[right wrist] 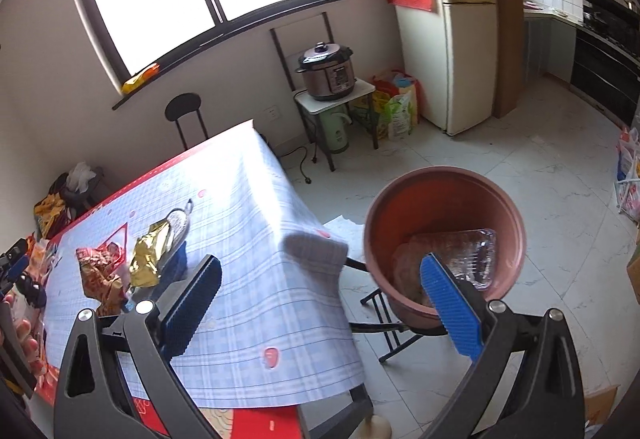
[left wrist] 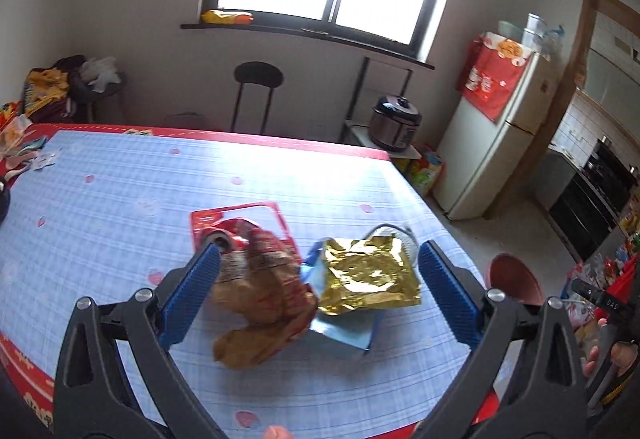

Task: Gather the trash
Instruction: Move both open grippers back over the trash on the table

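My left gripper [left wrist: 320, 255] is open wide just above a heap of trash on the blue-checked table [left wrist: 120, 199]. Between its blue fingers lie a crumpled brown paper bag [left wrist: 260, 303], a gold foil wrapper [left wrist: 368, 275] on a blue sheet [left wrist: 344, 331], and a red packet [left wrist: 240, 223] behind. The pads touch none of them. My right gripper [right wrist: 320, 265] is open with nothing in it, hanging over the table's corner [right wrist: 312, 247]. Beside that corner a red-brown bin [right wrist: 444, 175] holds a clear plastic tray [right wrist: 468, 255]. The same heap [right wrist: 116, 267] shows at the left of the right wrist view.
A metal mesh item [left wrist: 394, 233] lies behind the gold wrapper. More scraps [left wrist: 20, 147] sit at the table's far left edge. A black stool [left wrist: 258, 79], a pressure cooker [right wrist: 328, 73] on a small stand and a white fridge [right wrist: 460, 39] stand beyond. The floor is tiled.
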Demonstrator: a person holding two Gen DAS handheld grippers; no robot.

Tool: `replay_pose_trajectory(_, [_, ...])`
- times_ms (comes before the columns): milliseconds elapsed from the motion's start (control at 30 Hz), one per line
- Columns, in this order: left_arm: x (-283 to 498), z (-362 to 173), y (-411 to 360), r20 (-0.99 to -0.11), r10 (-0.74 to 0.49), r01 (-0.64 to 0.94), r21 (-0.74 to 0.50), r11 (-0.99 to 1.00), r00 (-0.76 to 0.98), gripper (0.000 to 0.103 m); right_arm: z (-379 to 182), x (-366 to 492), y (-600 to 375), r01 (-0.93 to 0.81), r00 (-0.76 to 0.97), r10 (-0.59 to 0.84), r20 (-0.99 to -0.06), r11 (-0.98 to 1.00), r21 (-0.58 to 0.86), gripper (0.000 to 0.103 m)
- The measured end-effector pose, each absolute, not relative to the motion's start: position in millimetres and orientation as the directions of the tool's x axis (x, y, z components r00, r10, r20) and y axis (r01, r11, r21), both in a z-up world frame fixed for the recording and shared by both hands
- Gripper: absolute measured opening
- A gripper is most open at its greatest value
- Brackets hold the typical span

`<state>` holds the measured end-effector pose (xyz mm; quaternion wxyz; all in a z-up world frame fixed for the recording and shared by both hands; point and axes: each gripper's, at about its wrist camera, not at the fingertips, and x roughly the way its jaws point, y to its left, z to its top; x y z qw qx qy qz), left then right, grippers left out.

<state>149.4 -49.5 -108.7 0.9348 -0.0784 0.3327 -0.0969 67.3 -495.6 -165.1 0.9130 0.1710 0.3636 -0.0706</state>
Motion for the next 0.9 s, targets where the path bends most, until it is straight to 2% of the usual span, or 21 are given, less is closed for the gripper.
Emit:
replay_pose_trajectory(200, [123.7,-117.3,34.4,-0.611,-0.141,-0.012,-0.240,0.971,0.779,0.098,-165.1,104.8,-424.2,0.120,0.704,0.110,-0.701,0.956,0.269,0.098])
replay_pose_trajectory(467, [100.0,-140.2,92.7,-0.621,-0.151,-0.072,-0.318,0.945,0.769,0.098,-172.5,142.9,-339.4,-0.052,0.665,0.228,-0.711,0.964,0.261,0.098])
replay_pose_trajectory(567, [95.0,-150.4,108.7,-0.637,-0.137,-0.091,-0.312,0.946,0.759,0.098,-178.5,156.6,-316.2,-0.088,0.660,0.253,-0.707,0.961,0.262,0.097])
replay_pose_trajectory(733, [94.7,-164.5,133.3,-0.658,-0.138,-0.104,-0.315,0.943,0.740,0.098,-201.2,187.6,-297.7,-0.065,0.652,0.249,-0.716,0.959,0.275,0.093])
replay_pose_trajectory(900, [101.9,-172.6,148.7,-0.675,-0.143,-0.099,-0.307,0.947,0.724,0.098,-235.4,216.0,-289.8,0.007,0.617,0.209,-0.759,0.963,0.271,0.082])
